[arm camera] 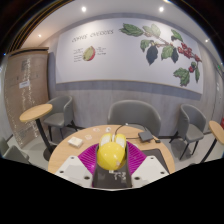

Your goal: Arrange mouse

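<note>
- A white wall banner [130, 48] with leaf and fruit drawings spans the back of the room.
- 3 grey chairs [133, 116] ring a round wooden table [68, 150].
- The gripper [112, 158] reaches over the table; its 2 fingers press their magenta pads [92, 157] on either side of a yellow mouse [112, 151], jaws narrowed around it, just above the tabletop.

Yellow mouse [112, 152] against magenta pads [91, 157], pale wood table [70, 150] with white sheets [150, 166], grey chairs [134, 117], white wall banner [128, 48] printed with green leaves, red berries and a cocoa-pod motif, dark ceiling with small lights.
</note>
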Available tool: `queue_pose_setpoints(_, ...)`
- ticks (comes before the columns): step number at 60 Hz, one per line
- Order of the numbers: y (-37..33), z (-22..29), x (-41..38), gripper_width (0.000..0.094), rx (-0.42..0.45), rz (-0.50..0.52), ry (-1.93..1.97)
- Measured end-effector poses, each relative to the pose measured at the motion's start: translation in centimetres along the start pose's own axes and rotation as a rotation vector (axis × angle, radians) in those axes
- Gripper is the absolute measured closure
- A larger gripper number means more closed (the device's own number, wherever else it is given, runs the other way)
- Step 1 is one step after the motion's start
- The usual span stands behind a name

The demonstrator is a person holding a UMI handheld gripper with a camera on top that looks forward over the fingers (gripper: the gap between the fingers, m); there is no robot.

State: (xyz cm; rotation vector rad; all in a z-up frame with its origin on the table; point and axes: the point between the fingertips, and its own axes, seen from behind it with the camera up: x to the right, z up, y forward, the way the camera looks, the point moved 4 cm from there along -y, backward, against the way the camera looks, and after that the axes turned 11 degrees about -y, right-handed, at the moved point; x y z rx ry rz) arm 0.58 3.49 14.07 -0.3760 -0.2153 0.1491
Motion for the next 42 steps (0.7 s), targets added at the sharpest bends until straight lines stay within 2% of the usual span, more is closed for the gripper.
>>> queue_pose_setpoints(8,2.7,-9.3,3.8,0.0547,-0.220,-0.008,0.027)
queue_pose_setpoints(9,3.1,-11.2,3.7,0.0546,-0.230,-0.015,0.022)
queue_pose_setpoints(16,3.3,-13.6,4.6,0.0544,-0.313,0.033,0.051)
queue_pose_setpoints(18,3.6,-13.6,4.6,0.0510,-0.294,0.040,0.063)
queue_pose_setpoints(24,3.0,-13.5,4.5,0.0349,-0.308,0.103,0.066)
queue_pose_setpoints(29,0.9,-12.4,5.3,0.0062,-0.284,0.128,0.063)
queue_pose_setpoints(31,-0.3,-11.7,5.7,0.0085,-0.253,0.126,0.069)
queue_pose_setpoints(42,-9.0,-8.6,7.7,0.0073,-0.097,0.176,0.087)
